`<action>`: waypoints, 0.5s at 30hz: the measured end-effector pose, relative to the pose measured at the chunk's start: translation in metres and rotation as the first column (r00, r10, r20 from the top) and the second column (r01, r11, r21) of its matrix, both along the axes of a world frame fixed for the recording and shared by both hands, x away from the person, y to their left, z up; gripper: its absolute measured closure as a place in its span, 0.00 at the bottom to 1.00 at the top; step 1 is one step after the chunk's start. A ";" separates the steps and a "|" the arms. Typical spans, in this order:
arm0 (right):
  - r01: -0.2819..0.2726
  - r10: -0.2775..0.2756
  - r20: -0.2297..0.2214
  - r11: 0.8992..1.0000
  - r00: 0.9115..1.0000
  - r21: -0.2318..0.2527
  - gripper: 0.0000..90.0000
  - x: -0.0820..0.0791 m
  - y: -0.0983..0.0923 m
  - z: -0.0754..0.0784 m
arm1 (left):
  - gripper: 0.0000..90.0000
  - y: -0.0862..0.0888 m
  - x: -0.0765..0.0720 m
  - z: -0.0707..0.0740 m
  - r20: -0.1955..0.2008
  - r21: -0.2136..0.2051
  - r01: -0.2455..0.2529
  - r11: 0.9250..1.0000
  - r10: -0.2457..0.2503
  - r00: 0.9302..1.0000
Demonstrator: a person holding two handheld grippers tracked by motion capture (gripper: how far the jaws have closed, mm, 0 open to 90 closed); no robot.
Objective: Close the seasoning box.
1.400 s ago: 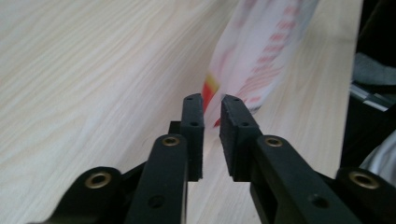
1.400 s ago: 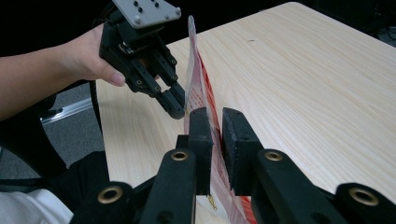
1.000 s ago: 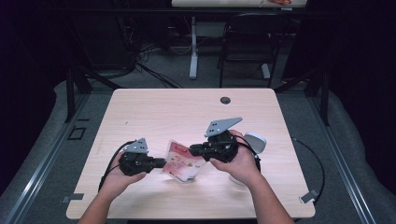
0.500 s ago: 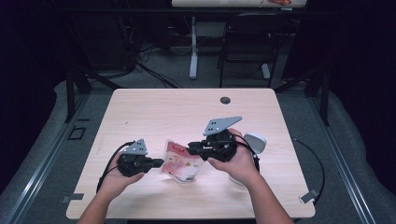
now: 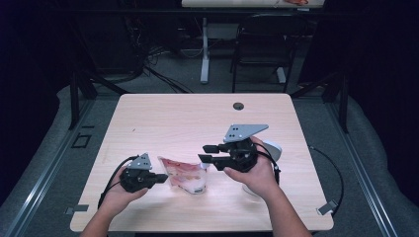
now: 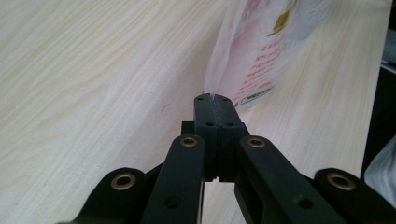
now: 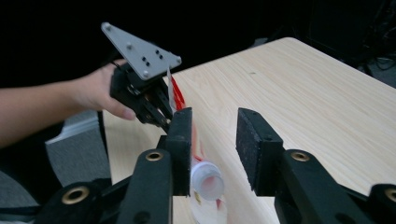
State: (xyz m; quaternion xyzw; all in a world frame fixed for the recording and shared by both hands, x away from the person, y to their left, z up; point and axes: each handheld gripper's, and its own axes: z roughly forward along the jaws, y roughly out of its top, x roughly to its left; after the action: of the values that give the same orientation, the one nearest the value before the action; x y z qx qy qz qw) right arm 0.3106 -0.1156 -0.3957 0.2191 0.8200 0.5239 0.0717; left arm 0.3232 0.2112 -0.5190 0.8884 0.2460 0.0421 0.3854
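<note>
The high view sits above the person's side of the counter point(image 5: 163, 113), looking forward and down, far enough back to catch the whole top and the floor beyond. The left gripper view rides low, right against the wood, staring along its own jaws at a pouch point(image 6: 261, 51) up close. The right gripper view looks across the counter toward the left gripper point(image 7: 161, 114). All three views share that pouch and the wood around it.

A lab-like recording room: dark drapes point(image 5: 29, 74), loose floor cables point(image 5: 158, 74), a bare wooden table point(image 5: 188, 113).
</note>
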 end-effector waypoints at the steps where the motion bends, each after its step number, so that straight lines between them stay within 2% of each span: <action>1: 0.001 -0.001 -0.002 1.000 1.000 0.007 0.73 0.000 -0.001 0.000 | 1.00 0.000 0.000 0.000 0.001 -0.006 -0.001 1.000 0.001 1.000; 6: 0.025 -0.025 0.004 0.999 1.000 0.021 0.71 -0.002 -0.008 -0.002 | 0.99 0.002 -0.001 -0.001 -0.012 -0.016 0.001 1.000 -0.001 1.000; 15: 0.091 -0.091 -0.001 0.995 0.996 0.033 0.66 -0.004 -0.027 -0.012 | 0.88 0.006 -0.001 0.002 -0.019 -0.062 -0.013 0.998 0.012 1.000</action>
State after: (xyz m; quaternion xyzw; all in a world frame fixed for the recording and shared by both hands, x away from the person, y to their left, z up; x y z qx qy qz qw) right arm 0.3071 -0.1424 -0.4082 0.2574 0.8005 0.5334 0.0920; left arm 0.3221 0.2174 -0.5172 0.8748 0.2563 0.0285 0.4101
